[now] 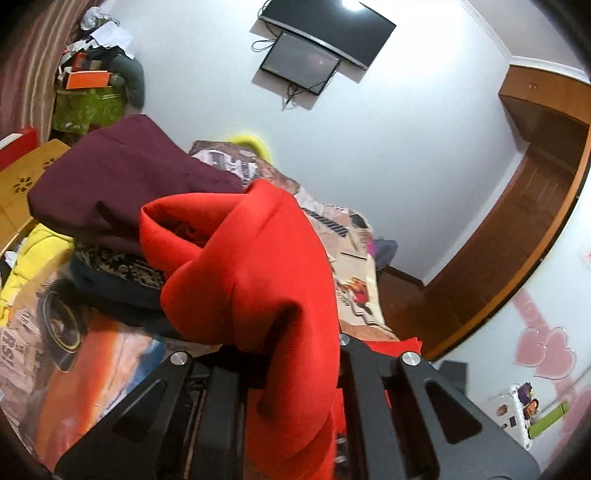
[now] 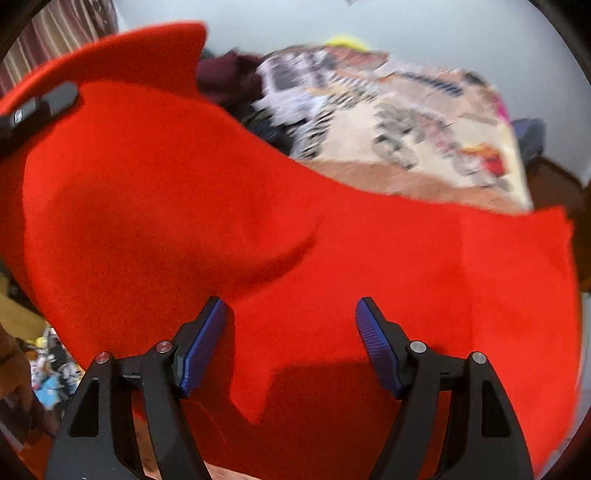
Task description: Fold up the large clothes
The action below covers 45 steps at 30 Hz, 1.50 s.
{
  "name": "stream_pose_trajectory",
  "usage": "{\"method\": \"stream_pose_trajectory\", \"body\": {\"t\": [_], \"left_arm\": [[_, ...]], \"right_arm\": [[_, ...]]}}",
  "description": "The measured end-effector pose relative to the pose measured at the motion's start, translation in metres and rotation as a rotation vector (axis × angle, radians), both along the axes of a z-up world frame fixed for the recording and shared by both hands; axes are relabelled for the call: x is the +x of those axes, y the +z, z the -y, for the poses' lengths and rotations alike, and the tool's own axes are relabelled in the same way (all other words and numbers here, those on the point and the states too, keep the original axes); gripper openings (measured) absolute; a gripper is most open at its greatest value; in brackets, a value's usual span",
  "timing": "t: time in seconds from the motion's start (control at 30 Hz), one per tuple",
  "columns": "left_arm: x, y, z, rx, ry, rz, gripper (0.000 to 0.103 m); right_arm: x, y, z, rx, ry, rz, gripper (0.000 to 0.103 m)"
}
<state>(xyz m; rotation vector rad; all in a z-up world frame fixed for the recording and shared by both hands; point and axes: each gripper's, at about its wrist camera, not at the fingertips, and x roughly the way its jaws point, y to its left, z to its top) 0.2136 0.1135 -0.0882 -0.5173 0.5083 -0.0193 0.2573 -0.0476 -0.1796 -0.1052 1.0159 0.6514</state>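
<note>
A television (image 1: 332, 27) is hanging on the white wall (image 1: 406, 147), with a smaller screen (image 1: 301, 62) mounted just below it. A wooden door (image 1: 517, 221) is standing at the right. A printed bedsheet (image 1: 55, 332) is covering the bed. An orange box (image 1: 88, 79) is sitting atop clutter at upper left.

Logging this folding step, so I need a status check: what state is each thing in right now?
Left gripper: shut on red garment.
Right gripper: open, holding nothing.
Red garment: lifted, draped, unfolded.
Maroon garment: heaped on the bed.
Wall screen: dark.
</note>
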Motion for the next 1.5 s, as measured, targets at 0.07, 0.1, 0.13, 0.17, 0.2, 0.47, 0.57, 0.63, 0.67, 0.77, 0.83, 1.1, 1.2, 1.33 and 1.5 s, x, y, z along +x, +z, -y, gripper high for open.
{"method": "stream_pose_trajectory", "body": {"t": [0.07, 0.1, 0.13, 0.17, 0.2, 0.47, 0.57, 0.63, 0.67, 0.77, 0.83, 1.1, 1.2, 1.33, 1.5], "left_arm": [[0.000, -0.005, -0.002, 0.002, 0.009, -0.024, 0.008], [0.002, -0.009, 0.000, 0.004, 0.009, -0.035, 0.008], [0.005, -0.009, 0.002, 0.005, 0.008, -0.041, 0.008], [0.007, -0.010, 0.006, 0.007, 0.003, -0.046, 0.008], [0.000, -0.003, 0.022, 0.011, -0.001, -0.045, 0.008], [0.031, 0.023, 0.084, 0.079, -0.137, -0.005, 0.008], [0.046, 0.023, 0.129, 0.111, -0.220, -0.003, 0.007], [0.055, 0.018, 0.163, 0.135, -0.290, -0.019, 0.007], [0.058, 0.013, 0.177, 0.144, -0.324, -0.032, 0.007], [0.067, -0.012, 0.223, 0.175, -0.442, -0.110, 0.007], [0.067, -0.036, 0.245, 0.195, -0.516, -0.183, 0.007], [0.040, -0.087, 0.264, 0.323, -0.689, -0.296, 0.018], [0.027, -0.075, 0.263, 0.331, -0.732, -0.290, 0.050], [0.008, -0.055, 0.252, 0.346, -0.727, -0.248, 0.060], [-0.003, -0.028, 0.217, 0.362, -0.657, -0.186, 0.065]], "right_arm": [[0.000, -0.011, -0.014, -0.010, 0.036, -0.033, 0.070], [-0.001, -0.016, -0.021, -0.016, 0.058, -0.056, 0.070], [-0.002, -0.019, -0.026, -0.017, 0.077, -0.073, 0.070], [-0.003, -0.020, -0.028, -0.017, 0.093, -0.086, 0.070], [-0.005, -0.020, -0.028, -0.019, 0.104, -0.090, 0.070], [-0.013, 0.017, 0.049, 0.008, -0.022, 0.031, 0.070], [-0.015, 0.033, 0.098, 0.009, -0.145, 0.093, 0.070], [-0.016, 0.041, 0.130, -0.006, -0.231, 0.129, 0.070], [-0.016, 0.043, 0.142, -0.015, -0.264, 0.138, 0.070], [-0.021, 0.044, 0.180, -0.036, -0.356, 0.148, 0.070], [-0.023, 0.042, 0.200, -0.037, -0.403, 0.138, 0.070], [-0.029, 0.036, 0.222, -0.020, -0.450, 0.113, 0.070], [-0.031, 0.041, 0.220, -0.013, -0.429, 0.121, 0.070], [-0.041, 0.052, 0.216, 0.013, -0.390, 0.161, 0.070], [-0.044, 0.072, 0.197, 0.039, -0.331, 0.209, 0.070]]}}
